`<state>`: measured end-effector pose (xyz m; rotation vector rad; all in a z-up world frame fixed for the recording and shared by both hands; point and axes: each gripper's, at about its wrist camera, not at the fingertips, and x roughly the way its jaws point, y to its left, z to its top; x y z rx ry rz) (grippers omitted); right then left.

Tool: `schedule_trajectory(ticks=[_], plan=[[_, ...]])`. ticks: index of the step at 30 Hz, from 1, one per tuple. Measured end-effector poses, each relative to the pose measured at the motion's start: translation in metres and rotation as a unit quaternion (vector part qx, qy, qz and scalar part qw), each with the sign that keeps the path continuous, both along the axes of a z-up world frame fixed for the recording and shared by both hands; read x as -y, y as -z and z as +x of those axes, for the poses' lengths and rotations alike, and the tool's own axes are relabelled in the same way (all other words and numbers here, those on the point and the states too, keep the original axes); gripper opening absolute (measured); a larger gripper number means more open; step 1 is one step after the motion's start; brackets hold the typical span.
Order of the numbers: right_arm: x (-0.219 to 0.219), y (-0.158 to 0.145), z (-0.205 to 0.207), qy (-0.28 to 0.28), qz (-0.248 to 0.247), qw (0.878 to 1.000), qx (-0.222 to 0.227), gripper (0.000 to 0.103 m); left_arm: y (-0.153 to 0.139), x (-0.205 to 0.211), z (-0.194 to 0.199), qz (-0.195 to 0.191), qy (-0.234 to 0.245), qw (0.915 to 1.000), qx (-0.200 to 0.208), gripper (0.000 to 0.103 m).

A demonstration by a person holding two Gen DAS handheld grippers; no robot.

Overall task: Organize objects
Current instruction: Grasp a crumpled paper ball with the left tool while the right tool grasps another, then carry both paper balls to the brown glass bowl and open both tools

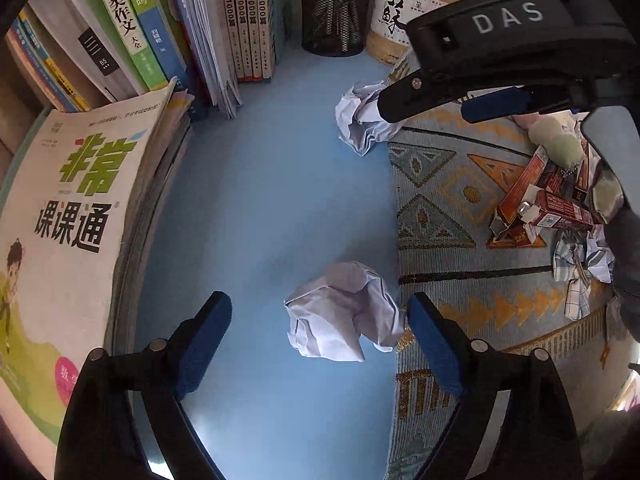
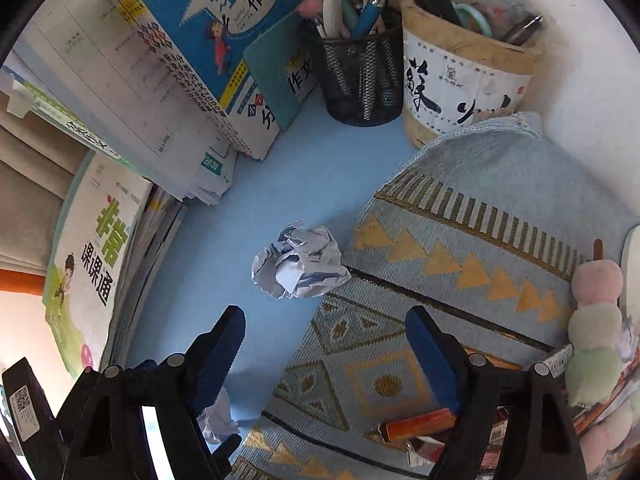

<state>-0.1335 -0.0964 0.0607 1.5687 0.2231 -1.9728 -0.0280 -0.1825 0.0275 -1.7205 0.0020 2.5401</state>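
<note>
**A:** Left wrist cam first. We're holding the left gripper (image 1: 320, 340) spread wide with nothing in it, hovering over the blue desk (image 1: 256, 184). One paper ball (image 1: 344, 312) is sitting between the fingers, just beside the right pad and touching the edge of the patterned mat (image 1: 440, 184). A second ball (image 1: 366, 120) is lying farther back, with the right gripper (image 1: 444, 106) poking in above it.

**B:** Right cam: we're keeping the right gripper (image 2: 326, 356) released too, empty. That crumpled ball (image 2: 298, 262) is lying ahead of the fingers, against the mat's (image 2: 460, 248) edge. Books (image 2: 168, 80) are leaning on the left, a mesh pen cup (image 2: 362, 76) at the back. Can't tell whether the far ball is touching anything else.
</note>
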Motion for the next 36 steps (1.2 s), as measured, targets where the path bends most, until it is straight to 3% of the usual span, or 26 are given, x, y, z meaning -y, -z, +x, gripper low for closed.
schedule_trajectory(ticks=[3,5,7,9,13,21,25,30,36], plan=[[0.007,0.011,-0.008,-0.001,0.002,1.0,0.013,0.082,0.004,0.004,-0.004,0.017,0.0,0.9998,0.011,0.072],[0.012,0.019,-0.012,-0.001,0.008,1.0,0.022,0.079,0.006,0.006,-0.007,0.027,0.005,0.9995,0.016,0.06],[0.017,0.024,-0.015,-0.007,0.007,0.999,0.032,0.065,0.006,0.005,-0.008,0.024,0.013,0.9995,0.013,0.056],[0.021,0.025,-0.016,-0.012,0.006,0.999,0.032,0.039,0.004,0.007,-0.009,0.023,0.017,0.9995,0.009,0.052],[0.009,0.014,-0.013,-0.007,-0.004,1.0,0.027,0.037,-0.004,0.014,-0.01,0.027,0.014,0.9995,-0.003,0.052],[-0.066,-0.05,0.017,0.032,-0.053,0.998,-0.004,0.037,-0.046,0.008,0.007,0.019,0.026,0.9975,-0.064,0.052],[-0.093,-0.085,0.023,0.059,-0.067,0.996,-0.027,0.037,-0.07,-0.002,0.0,0.032,0.038,0.9942,-0.095,0.052],[-0.113,-0.105,0.053,0.101,-0.073,0.991,-0.056,0.037,-0.104,-0.055,0.007,0.063,0.062,0.9871,-0.134,0.052],[-0.192,-0.123,0.075,0.161,-0.096,0.979,-0.075,0.037,-0.139,-0.123,0.016,0.072,0.101,0.9789,-0.163,0.052]])
